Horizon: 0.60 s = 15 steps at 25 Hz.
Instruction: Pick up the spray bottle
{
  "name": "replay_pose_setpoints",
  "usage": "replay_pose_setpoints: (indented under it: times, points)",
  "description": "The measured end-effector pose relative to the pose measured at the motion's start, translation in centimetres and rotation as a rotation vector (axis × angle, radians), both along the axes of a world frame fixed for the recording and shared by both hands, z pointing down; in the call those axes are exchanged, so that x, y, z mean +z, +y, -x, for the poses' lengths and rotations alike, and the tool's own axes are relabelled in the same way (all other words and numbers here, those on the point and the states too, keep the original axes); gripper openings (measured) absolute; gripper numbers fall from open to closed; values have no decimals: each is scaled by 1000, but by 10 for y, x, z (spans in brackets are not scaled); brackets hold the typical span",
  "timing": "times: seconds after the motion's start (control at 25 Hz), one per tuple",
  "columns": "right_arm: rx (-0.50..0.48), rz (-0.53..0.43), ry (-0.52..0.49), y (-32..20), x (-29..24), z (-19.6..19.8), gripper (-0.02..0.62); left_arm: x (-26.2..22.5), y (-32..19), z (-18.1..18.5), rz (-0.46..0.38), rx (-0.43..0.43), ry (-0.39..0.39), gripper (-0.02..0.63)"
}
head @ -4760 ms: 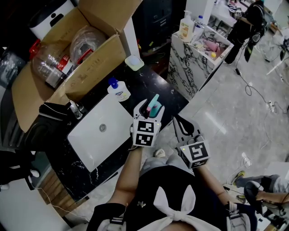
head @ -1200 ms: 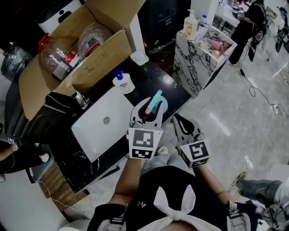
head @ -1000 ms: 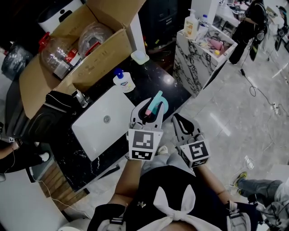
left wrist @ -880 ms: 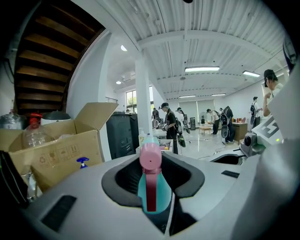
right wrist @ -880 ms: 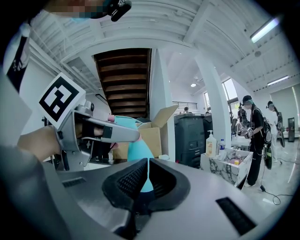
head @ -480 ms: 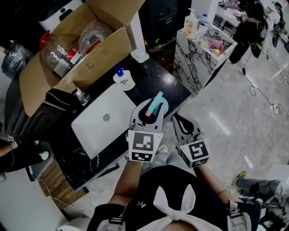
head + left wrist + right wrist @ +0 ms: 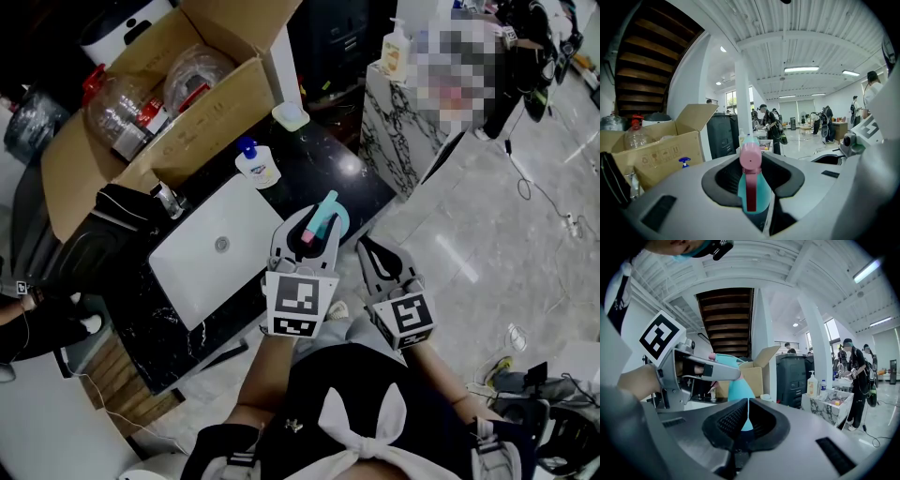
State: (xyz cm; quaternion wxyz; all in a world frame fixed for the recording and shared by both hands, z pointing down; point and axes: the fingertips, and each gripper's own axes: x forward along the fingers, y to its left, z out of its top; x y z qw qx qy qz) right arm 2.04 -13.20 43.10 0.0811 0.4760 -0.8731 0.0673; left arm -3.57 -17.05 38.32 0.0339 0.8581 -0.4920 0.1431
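Observation:
The spray bottle (image 7: 325, 216) has a teal body and a pink nozzle. My left gripper (image 7: 310, 240) is shut on it and holds it upright in the air over the near edge of the black table (image 7: 352, 183). In the left gripper view the bottle (image 7: 751, 190) stands between the dark pads, nozzle toward the camera. My right gripper (image 7: 370, 251) hangs just to the right of it, shut with nothing in it. In the right gripper view the pads (image 7: 726, 420) meet in a thin line, and beyond them the teal bottle (image 7: 737, 392) shows in the left gripper (image 7: 701, 371).
On the table lie a closed white laptop (image 7: 211, 258) and a pump bottle with a blue top (image 7: 255, 167). Behind them stands an open cardboard box (image 7: 178, 112) with plastic bottles. A marble cabinet (image 7: 398, 127) stands to the right. People stand farther off on the grey floor.
Since the earliest frame my left gripper has drawn a little nearer to me with the bottle. Over the last second both grippers have kept still.

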Motion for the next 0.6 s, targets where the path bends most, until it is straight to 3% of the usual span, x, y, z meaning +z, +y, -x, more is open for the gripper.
replay_pose_setpoints:
  times: [0.6]
  points:
    - [9,-3,6,11,-2,-3,28,-2,7,-2,-5,9,8,144]
